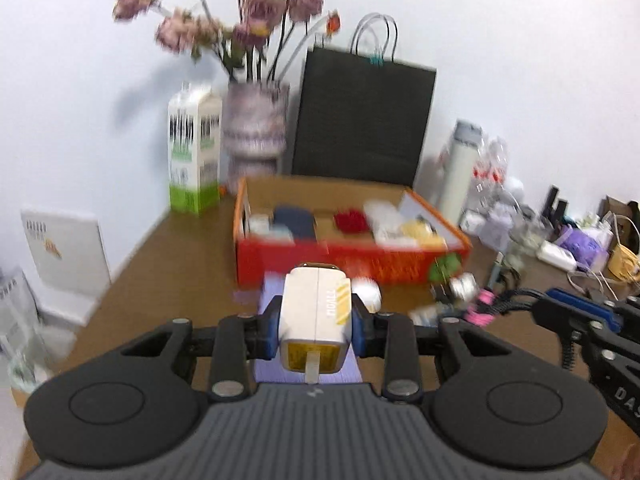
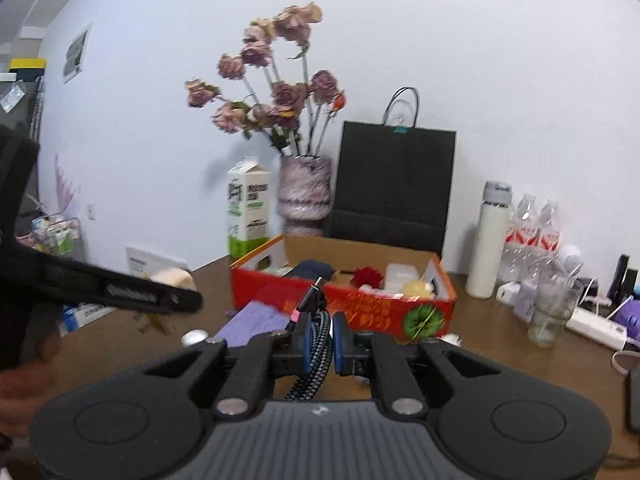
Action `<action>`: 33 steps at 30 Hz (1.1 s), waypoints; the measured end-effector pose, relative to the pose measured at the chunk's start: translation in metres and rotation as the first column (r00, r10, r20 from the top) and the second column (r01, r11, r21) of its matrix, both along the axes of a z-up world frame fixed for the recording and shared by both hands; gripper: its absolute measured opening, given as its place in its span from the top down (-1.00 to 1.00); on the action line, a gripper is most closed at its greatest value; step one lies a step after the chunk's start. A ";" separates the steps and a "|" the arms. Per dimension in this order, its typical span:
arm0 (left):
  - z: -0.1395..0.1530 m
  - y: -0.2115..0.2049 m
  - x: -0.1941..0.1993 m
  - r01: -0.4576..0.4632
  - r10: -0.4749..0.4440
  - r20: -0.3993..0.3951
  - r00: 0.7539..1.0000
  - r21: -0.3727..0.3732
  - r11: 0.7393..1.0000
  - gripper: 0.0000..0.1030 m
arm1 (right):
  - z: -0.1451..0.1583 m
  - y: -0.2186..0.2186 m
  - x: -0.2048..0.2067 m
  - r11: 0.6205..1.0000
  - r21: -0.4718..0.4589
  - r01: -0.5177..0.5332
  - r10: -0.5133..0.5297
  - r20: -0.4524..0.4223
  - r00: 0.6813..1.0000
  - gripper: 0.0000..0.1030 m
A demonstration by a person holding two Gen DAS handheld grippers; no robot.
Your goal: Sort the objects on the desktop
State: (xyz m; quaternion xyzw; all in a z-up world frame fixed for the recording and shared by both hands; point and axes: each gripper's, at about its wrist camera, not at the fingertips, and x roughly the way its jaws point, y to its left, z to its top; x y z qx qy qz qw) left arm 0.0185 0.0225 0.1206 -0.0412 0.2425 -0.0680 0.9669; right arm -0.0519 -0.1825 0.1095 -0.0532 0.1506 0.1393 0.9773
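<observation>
My left gripper (image 1: 316,320) is shut on a small cream-white box with a yellow label (image 1: 316,304) and holds it above a purple notebook (image 1: 270,292). Beyond it stands an open red cardboard box (image 1: 340,258) that contains several items. From the right edge of the left wrist view my right gripper (image 1: 560,306) reaches in with a braided cable and its pink tie (image 1: 486,304). In the right wrist view the right gripper (image 2: 320,332) is shut on that braided cable (image 2: 310,380), plug end up, short of the red box (image 2: 360,314). The left gripper's finger (image 2: 152,296) crosses the left side.
A milk carton (image 1: 195,152), a vase of dried roses (image 1: 256,132) and a black paper bag (image 1: 360,120) line the wall behind the box. A white bottle (image 2: 490,248), water bottles, a glass (image 2: 552,312) and a power strip (image 2: 596,326) crowd the right side of the brown table (image 1: 172,264).
</observation>
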 end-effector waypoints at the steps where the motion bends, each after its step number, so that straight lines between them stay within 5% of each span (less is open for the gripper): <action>1: 0.008 0.002 0.012 0.000 0.000 0.020 1.000 0.003 1.000 0.36 | 0.005 -0.001 0.008 1.000 -0.004 0.005 -0.005 0.021 1.000 0.82; 7: 0.047 0.006 0.115 0.020 -0.018 0.047 0.999 -0.051 0.999 0.36 | 0.043 -0.008 0.093 0.999 0.039 0.011 -0.014 0.087 0.996 0.84; 12: 0.023 0.017 0.191 -0.019 0.017 -0.021 1.000 -0.085 0.996 0.36 | 0.053 -0.001 0.188 0.996 0.088 0.014 -0.020 0.061 0.998 1.00; 14: 0.011 0.021 0.217 -0.055 0.049 -0.076 0.996 -0.077 0.995 0.36 | 0.043 0.006 0.221 0.999 0.035 0.037 -0.039 0.056 0.998 1.00; 17: -0.008 0.024 0.241 -0.066 0.058 -0.136 0.989 -0.059 0.996 0.36 | 0.020 -0.004 0.257 0.995 0.074 0.063 -0.062 -0.013 0.998 0.99; 22: -0.012 0.033 0.235 -0.051 0.040 -0.159 0.986 -0.062 0.997 0.36 | 0.009 -0.037 0.260 0.988 0.132 0.074 -0.052 -0.163 0.985 0.57; 24: -0.005 0.029 0.227 -0.047 0.042 -0.136 0.990 -0.034 0.998 0.36 | 0.003 -0.051 0.240 0.982 0.180 0.062 -0.028 -0.185 0.982 -0.36; 25: -0.002 0.029 0.225 -0.055 0.049 -0.126 0.991 -0.040 0.998 0.36 | -0.003 -0.055 0.234 0.981 0.187 0.059 -0.016 -0.221 0.975 -0.46; 29: 0.010 0.023 0.209 -0.028 0.021 -0.098 0.995 -0.063 0.998 0.36 | -0.031 -0.059 0.195 0.991 0.106 0.083 -0.050 -0.283 0.958 -0.38; 33: 0.011 0.015 0.193 -0.011 0.006 -0.096 0.995 -0.047 0.999 0.36 | -0.064 -0.062 0.162 0.969 0.238 0.064 0.033 -0.382 0.924 -0.29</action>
